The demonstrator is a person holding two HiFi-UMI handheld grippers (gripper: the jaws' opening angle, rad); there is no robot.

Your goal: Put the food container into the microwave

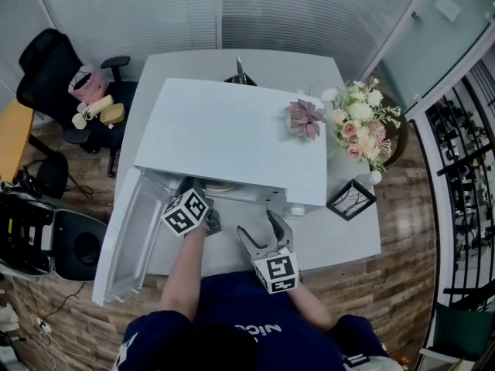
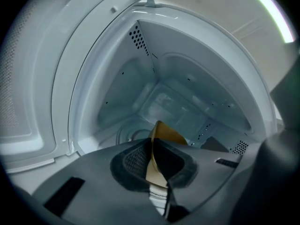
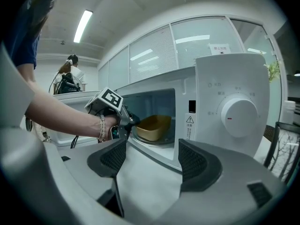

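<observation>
The white microwave stands on the table with its door swung open to the left. In the right gripper view the tan food container sits inside the cavity on the turntable. My left gripper reaches into the opening and is shut on the container's thin rim; from the head view its jaws are hidden under the microwave's top. My right gripper is open and holds nothing. It hangs over the table in front of the microwave, apart from it.
A pink succulent sits on the microwave's top. A flower bouquet and a black picture frame stand to the microwave's right. The control dial faces my right gripper. An office chair stands at the far left.
</observation>
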